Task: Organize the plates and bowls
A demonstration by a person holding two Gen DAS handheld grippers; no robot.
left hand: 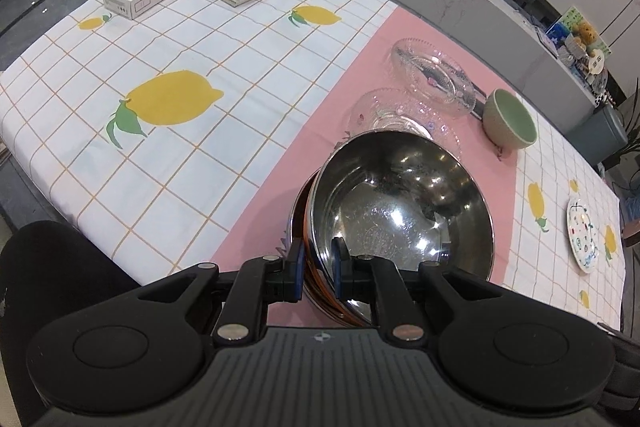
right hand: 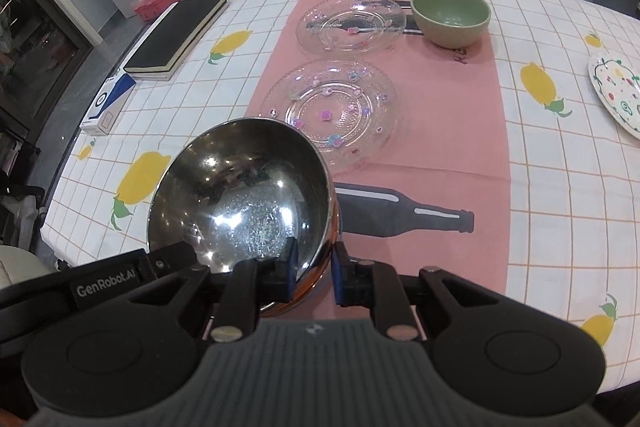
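Both claws pinch the steel bowl (left hand: 400,215): left claw (left hand: 318,267) and right claw (right hand: 314,273) on opposite rims, glass plate (right hand: 332,107) just beyond the bowl.

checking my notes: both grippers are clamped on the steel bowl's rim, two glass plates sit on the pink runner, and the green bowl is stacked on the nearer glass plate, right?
One thing is off. The green bowl is not stacked on a plate: it stands on the pink runner beside the farther glass plate, as the right wrist view shows. The rest holds: the left gripper and right gripper both clamp the steel bowl by its rim, and the nearer glass plate is bare.
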